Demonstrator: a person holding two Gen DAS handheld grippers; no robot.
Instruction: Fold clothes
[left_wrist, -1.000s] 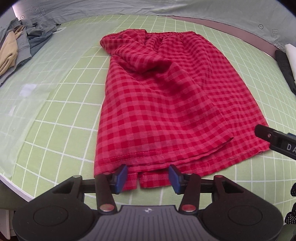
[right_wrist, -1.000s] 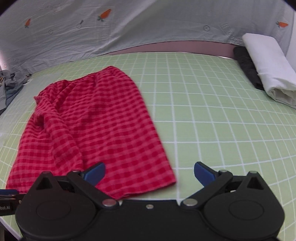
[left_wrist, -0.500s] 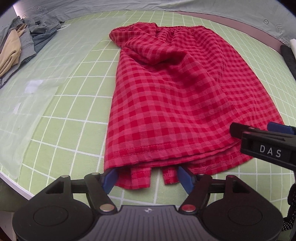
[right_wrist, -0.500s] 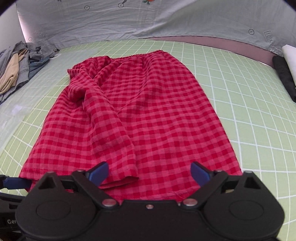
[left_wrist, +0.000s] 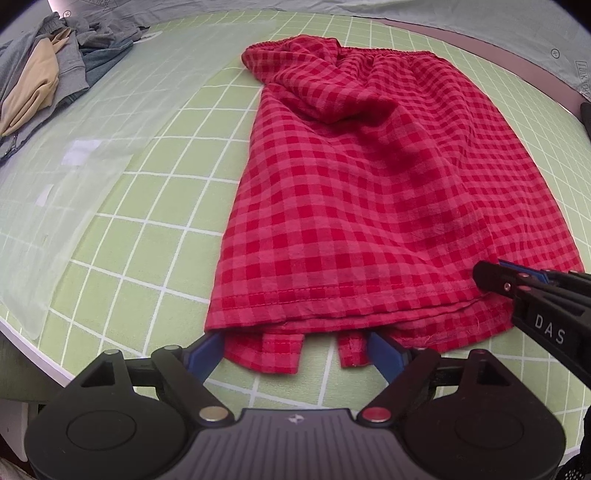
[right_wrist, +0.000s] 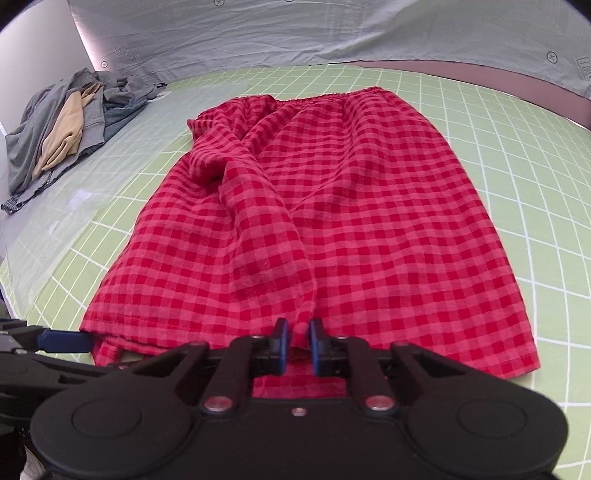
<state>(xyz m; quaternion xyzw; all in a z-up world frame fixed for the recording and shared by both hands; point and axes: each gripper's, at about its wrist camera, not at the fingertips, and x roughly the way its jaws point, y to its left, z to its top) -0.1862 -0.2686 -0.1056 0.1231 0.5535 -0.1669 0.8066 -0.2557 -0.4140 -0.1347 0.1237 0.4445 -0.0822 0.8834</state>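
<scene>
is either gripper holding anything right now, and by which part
The right gripper is shut on the red checked garment, pinching its near hem edge. The left gripper is open around the hem's near left corner, holding nothing.

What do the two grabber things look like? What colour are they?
Both are black plastic. The left gripper has two round discs on its body, ribbed grey grip in the middle, a silver and a red button, and blue pads on its fingers. The right gripper looks the same, with blue pads and silver screws. White letters "DAS" show on its side.
</scene>
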